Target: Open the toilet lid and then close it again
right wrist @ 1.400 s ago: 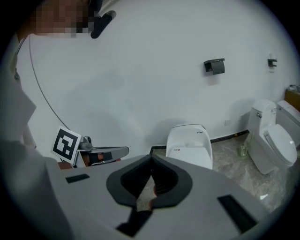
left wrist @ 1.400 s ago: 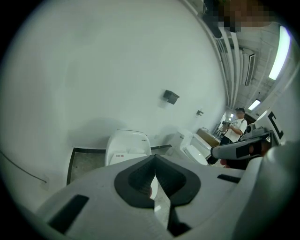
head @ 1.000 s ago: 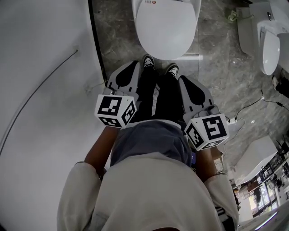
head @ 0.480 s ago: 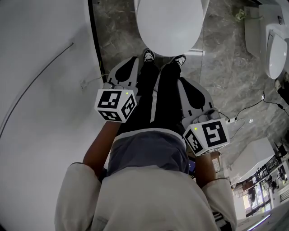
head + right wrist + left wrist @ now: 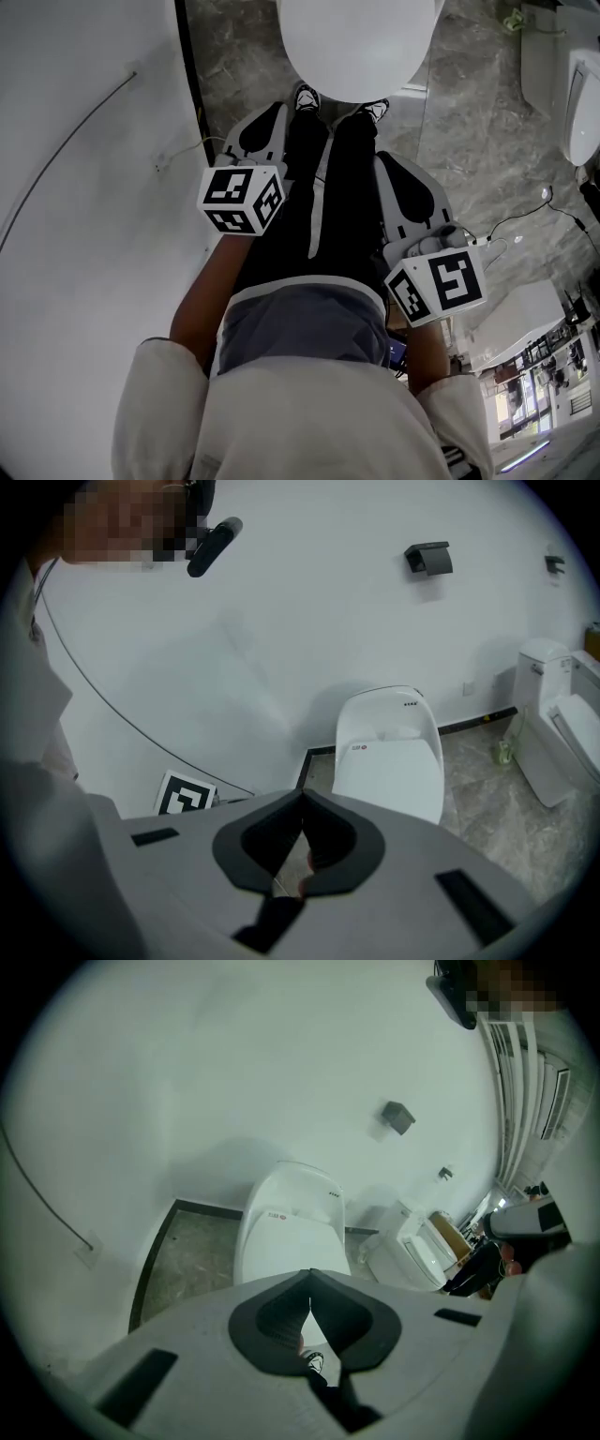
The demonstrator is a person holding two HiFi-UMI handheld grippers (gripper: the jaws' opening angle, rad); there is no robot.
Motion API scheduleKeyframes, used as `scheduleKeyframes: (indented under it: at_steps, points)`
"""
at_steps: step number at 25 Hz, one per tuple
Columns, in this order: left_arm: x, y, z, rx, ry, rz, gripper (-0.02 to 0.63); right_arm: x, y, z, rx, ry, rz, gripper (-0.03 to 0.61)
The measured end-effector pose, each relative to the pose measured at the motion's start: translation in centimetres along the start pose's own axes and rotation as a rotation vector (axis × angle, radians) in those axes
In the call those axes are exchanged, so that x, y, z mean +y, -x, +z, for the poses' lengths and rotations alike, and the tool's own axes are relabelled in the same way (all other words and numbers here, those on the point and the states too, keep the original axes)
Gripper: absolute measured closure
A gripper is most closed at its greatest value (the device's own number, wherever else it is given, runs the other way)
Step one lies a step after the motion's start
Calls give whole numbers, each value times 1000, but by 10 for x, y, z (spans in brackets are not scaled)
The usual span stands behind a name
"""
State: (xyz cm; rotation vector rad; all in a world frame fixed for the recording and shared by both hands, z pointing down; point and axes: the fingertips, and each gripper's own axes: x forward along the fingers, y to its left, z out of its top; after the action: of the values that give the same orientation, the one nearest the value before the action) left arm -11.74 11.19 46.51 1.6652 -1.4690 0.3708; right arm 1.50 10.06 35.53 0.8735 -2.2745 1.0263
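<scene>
**Operator:** Where does the lid stand?

**Inspector:** The toilet lid (image 5: pixel 352 47) lies flat and closed on the bowl, straight ahead of you. Your shoes (image 5: pixel 307 97) are just beside the bowl's front edge. Nothing touches the lid.

**Operator:** And the grippers?

**Inspector:** You hold both low, one against each thigh, well apart from the lid and pointing down and forward. The left gripper (image 5: pixel 309 1279) has its jaws pressed together with nothing between them; only the lid and one shoe show past the tips. The right gripper (image 5: pixel 302 803) is the same, jaws together and empty.

**Operator:** Which step am I on?

**Inspector:** With the lid down and both grippers away from it, this is either the stance before the lift or the rest after the closing. I cannot tell which from here. Taken as the start, the opening has not begun.

**Operator:** What does the next move call for?

**Inspector:** In that case, bring one gripper forward and down to the lid's front rim. The lid is smooth and sits close on the seat, so I judge closed jaws slipped under the edge will serve better than a pinch. Lift in an arc until the lid leans back toward the wall (image 5: pixel 281 621). Keep the other gripper clear of its swing.

**Operator:** Anything else nearby?

**Inspector:** A second toilet (image 5: pixel 586 94) stands to your right across the marble floor (image 5: pixel 469 141), well apart from your reach.
</scene>
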Motion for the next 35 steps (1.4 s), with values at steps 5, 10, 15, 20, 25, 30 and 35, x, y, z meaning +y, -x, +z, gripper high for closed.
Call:
scheduleKeyframes:
  at_steps: [5, 10, 15, 20, 25, 30, 35]
  points:
    - [5, -25, -19, 16, 30, 12, 606, -14, -9, -9, 24, -10, 5, 569]
    - [20, -50, -42, 34, 52, 32, 606, -21, -18, -15, 45, 4, 11, 568]
    - [34, -72, -64, 67, 53, 65, 606, -31, -22, -20, 61, 1, 14, 569]
    - [44, -87, -78, 85, 77, 88, 604, -38, -27, -29, 81, 7, 21, 568]
    - [51, -103, -93, 103, 95, 106, 604, -37, -31, -36, 99, -1, 38, 568]
    - [58, -122, -114, 134, 130, 94, 604, -34, -30, -40, 104, -14, 43, 568]
    - [65, -138, -129, 148, 202, 75, 603, -34, -28, -40, 110, -19, 38, 568]
